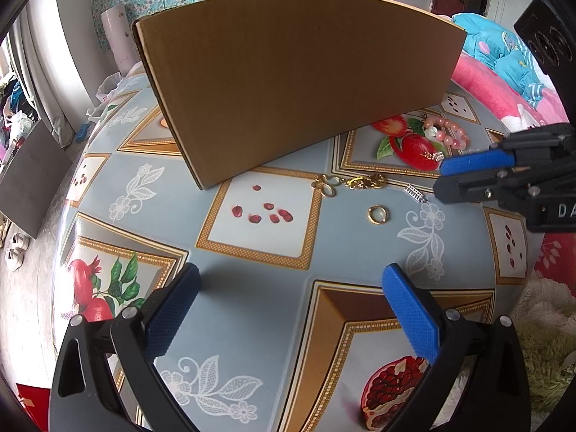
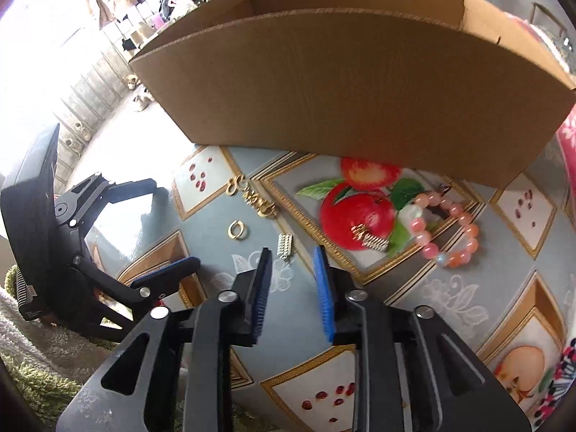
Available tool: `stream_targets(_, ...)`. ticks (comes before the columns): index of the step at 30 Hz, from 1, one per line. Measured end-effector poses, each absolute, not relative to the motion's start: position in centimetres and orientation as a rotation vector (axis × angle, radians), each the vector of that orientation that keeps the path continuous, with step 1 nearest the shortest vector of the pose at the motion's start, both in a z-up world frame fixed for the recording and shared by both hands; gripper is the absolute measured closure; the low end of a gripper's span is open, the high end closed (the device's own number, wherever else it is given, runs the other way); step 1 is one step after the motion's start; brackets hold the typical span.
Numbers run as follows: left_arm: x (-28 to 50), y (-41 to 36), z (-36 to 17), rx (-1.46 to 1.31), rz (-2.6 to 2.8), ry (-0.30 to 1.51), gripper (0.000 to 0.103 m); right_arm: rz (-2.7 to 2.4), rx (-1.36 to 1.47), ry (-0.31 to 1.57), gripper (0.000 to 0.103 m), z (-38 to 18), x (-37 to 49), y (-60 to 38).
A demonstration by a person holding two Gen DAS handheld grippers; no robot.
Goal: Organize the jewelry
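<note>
Blue-padded fingers of the right gripper [image 2: 291,252] stand apart, nothing between them, a silver clasp [image 2: 285,247] just ahead on the glossy fruit-print tabletop [image 2: 450,298]. The left gripper [image 1: 288,280] is spread wide. Gold ring [image 1: 377,214], pink bead bracelet [image 2: 450,232] (near the cardboard box [image 2: 360,82]); a bed's bright blankets [image 1: 504,72] lie beyond.

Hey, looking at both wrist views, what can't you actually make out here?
- Inside of the cardboard box: left view shows only its outer wall; right view sees just the top of the inner walls, floor hidden.
- Small silver piece: too small in both views to tell what it is.
- Gold chain: tangled, links unclear.
- Right gripper: cut off by the left view's edge.
</note>
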State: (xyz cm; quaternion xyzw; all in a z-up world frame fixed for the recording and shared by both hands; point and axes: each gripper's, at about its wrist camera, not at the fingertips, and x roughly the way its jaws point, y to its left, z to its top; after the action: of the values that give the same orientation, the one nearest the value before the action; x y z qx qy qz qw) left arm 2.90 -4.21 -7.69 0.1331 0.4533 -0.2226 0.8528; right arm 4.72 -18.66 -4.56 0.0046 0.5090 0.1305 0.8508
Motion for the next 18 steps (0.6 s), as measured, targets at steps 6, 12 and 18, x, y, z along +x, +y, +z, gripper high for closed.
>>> stream_targets(6, 2.8, -4.1, -7.6, 0.275, -0.463, 0.948, 0.004, 0.236, -0.040, 1.042, 0.071, -3.4, 6.0, -21.6)
stream_targets(12, 2.7, -4.1, -7.6, 0.270, -0.453, 0.950, 0.004, 0.284, -0.063, 1.086, 0.078, -4.4, 6.2, -21.7)
stream_targets(18, 2.7, -4.1, -7.6, 0.269, -0.451, 0.950, 0.004, 0.282, -0.037, 1.108, 0.088, -5.5, 3.5, -20.7)
